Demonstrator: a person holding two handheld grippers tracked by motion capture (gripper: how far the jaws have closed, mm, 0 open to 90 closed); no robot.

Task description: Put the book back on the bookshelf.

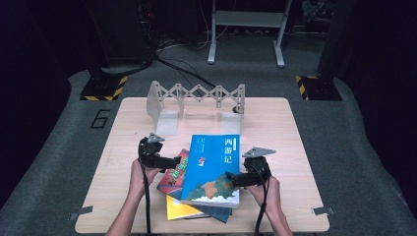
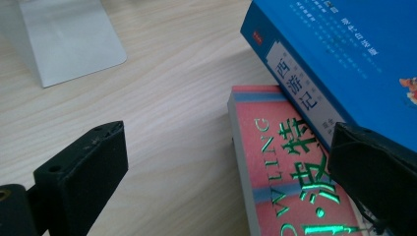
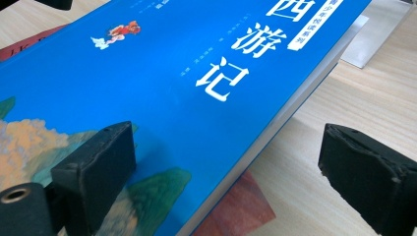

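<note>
Blue book (image 1: 212,167) tops a stack on the tabletop (image 1: 275,128).
Left tongs (image 1: 173,161) and right tongs (image 1: 235,179) flank it, both open, gripping nothing.

I see the blue book (image 1: 212,167) lying flat, cover up, white characters and a landscape picture on it, topmost on a fanned stack near the table's front edge. Under it the red book (image 1: 174,173) with green foil lettering sticks out left, also flat; its spine edge faces left.
</note>
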